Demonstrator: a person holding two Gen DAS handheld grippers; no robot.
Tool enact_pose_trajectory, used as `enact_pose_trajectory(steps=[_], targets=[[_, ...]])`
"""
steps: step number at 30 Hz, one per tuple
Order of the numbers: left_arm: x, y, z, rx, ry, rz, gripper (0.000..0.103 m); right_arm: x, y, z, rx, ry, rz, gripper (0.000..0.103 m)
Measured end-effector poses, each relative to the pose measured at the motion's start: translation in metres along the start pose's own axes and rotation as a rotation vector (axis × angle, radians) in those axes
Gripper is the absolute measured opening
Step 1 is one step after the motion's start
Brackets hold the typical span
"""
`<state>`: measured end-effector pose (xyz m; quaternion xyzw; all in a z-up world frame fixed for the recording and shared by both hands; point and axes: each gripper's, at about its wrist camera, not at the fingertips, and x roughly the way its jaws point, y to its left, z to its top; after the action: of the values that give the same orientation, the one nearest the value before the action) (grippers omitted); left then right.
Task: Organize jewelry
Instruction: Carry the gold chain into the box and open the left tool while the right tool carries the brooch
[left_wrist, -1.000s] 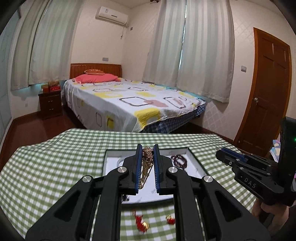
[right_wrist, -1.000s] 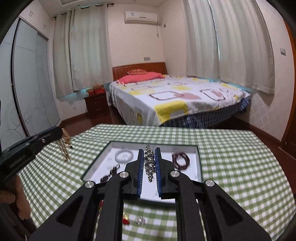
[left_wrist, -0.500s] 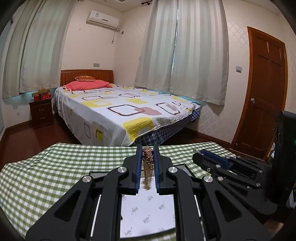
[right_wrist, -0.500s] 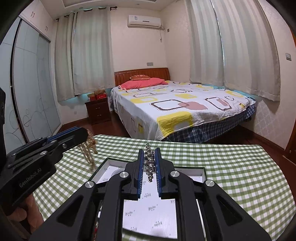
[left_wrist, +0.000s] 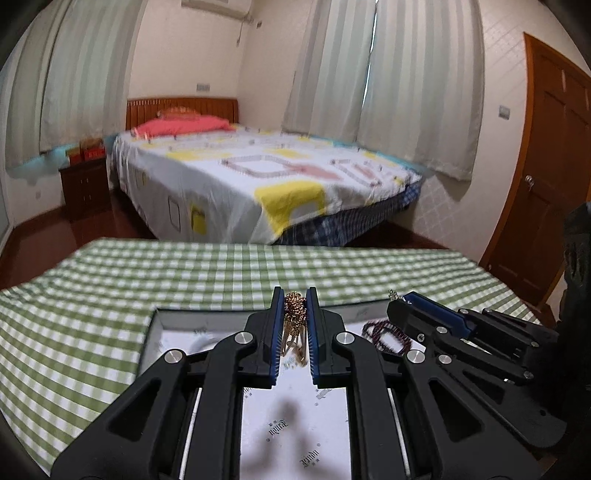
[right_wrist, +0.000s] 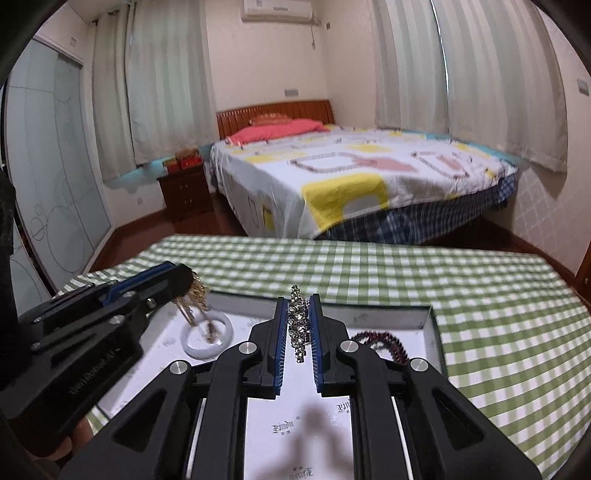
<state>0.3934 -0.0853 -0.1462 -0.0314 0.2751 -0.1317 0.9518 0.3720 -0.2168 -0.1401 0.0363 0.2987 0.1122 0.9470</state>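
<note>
Left gripper (left_wrist: 295, 325) is clamped on a gold chain (left_wrist: 293, 325) that dangles over the open box (left_wrist: 155, 325). Right gripper (right_wrist: 300, 325) is pinching a silver chain (right_wrist: 300, 325) over the same box, so both pieces hang above the white lining, not down on it.

Only the right wrist view catches the white bangle (right_wrist: 208, 334) lying in the box, with the gold chain hanging right over it. Both views get the dark red bead bracelet (right_wrist: 384, 341) at the box's right end.

The box sits on a green checked tablecloth (right_wrist: 480, 295). Behind it is a bedroom: bed (right_wrist: 351, 173), curtains, air conditioner; a wooden door (left_wrist: 554, 166) in the left view only.

The lining has small repeated printed words, too blurry to read properly.
</note>
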Motion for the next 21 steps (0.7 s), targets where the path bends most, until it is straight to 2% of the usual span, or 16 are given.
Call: enact_pose_trajectory(steps=[5, 12, 21], targets=[[0.033, 0.003, -0.012, 0.01, 0.084, 0.004, 0.012, 0.025, -0.004, -0.008, 0.002, 0.061, 0.0, 0.013], [0.056, 0.008, -0.022, 0.001, 0.173, 0.017, 0.012, 0.041, -0.002, -0.014, -0.009, 0.128, 0.002, 0.013], [0.062, 0.009, -0.021, -0.001, 0.188, 0.031, 0.013, 0.054, -0.002, -0.015, -0.014, 0.213, -0.019, 0.013]])
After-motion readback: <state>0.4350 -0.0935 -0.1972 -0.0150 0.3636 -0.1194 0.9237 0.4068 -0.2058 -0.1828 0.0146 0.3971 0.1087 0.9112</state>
